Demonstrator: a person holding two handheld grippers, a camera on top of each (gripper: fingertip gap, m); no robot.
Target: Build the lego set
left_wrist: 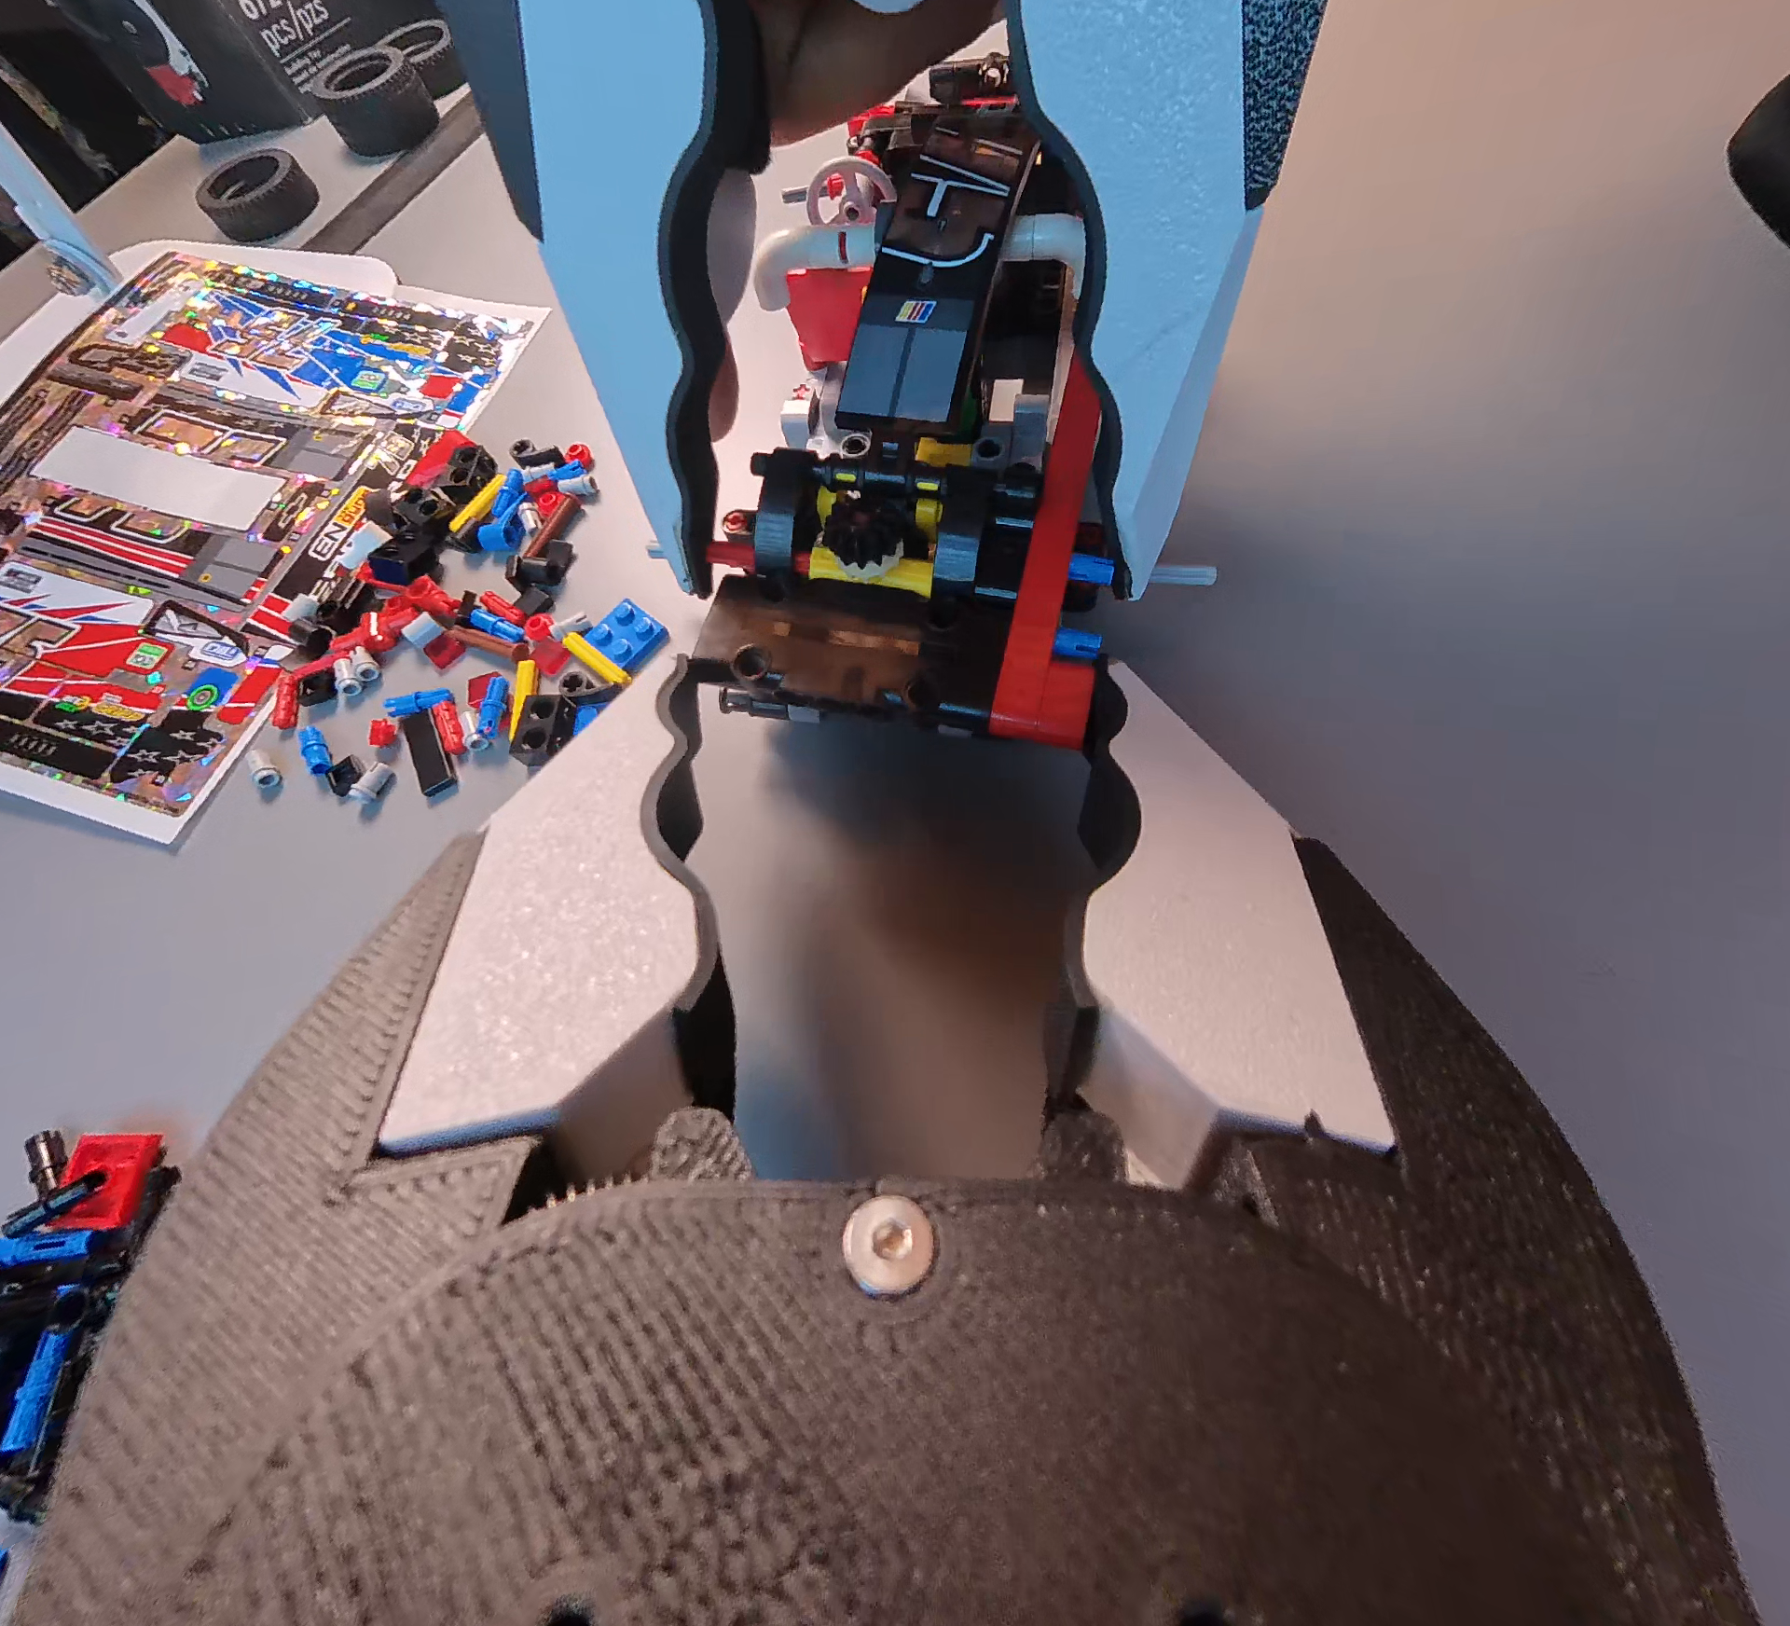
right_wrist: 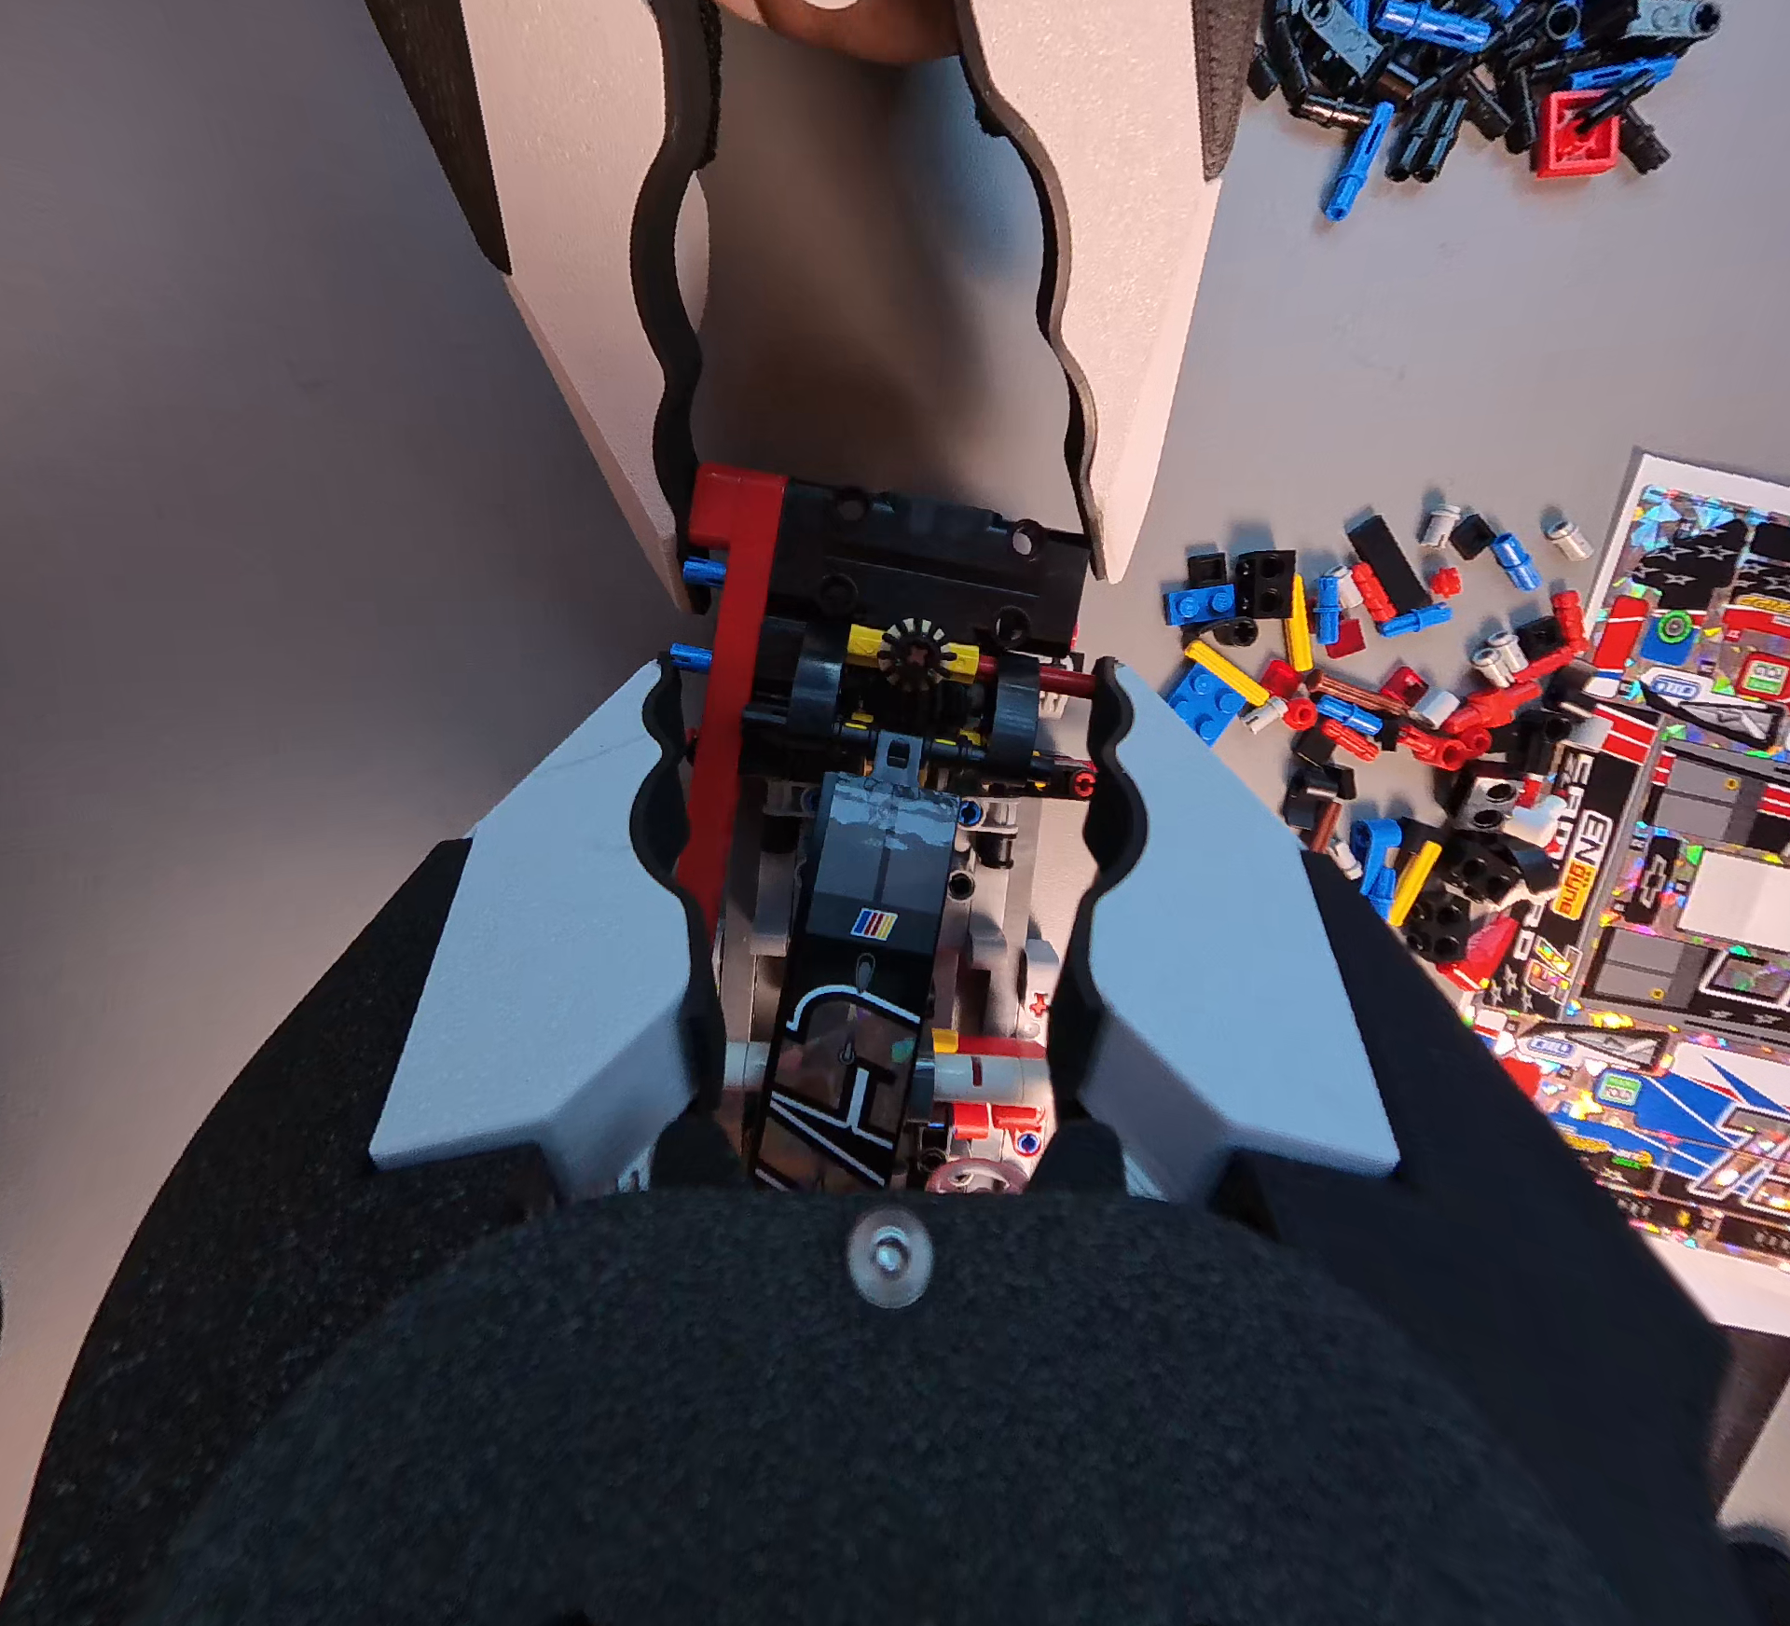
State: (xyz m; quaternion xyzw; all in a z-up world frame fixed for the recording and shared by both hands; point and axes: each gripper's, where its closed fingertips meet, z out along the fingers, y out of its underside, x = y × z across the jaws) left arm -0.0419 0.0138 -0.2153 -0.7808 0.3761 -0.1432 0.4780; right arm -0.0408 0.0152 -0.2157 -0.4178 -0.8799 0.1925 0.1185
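- Red-and-black car (right_wrist: 872,766) is half built, held mid-tabletop between your tools.
- Right tool (right_wrist: 886,688) clamps its sides; left tool (left_wrist: 891,688) clamps its rear.
- Loose parts (left_wrist: 455,601), tyres (left_wrist: 260,192) and stickers (left_wrist: 194,504) remain.

White print - number and short words - on side of black box (left_wrist: 291,20), beyond far edge of sticker sheet (left_wrist: 184,533). Sheet itself holographic, crowded with lettering, numerals, small logo badges in red, blue, black. Right of sheet, lego car (left_wrist: 1046,611): black roof panel (left_wrist: 930,340) carries large white outlined numeral sticker - small multicolour striped emblem beside it.
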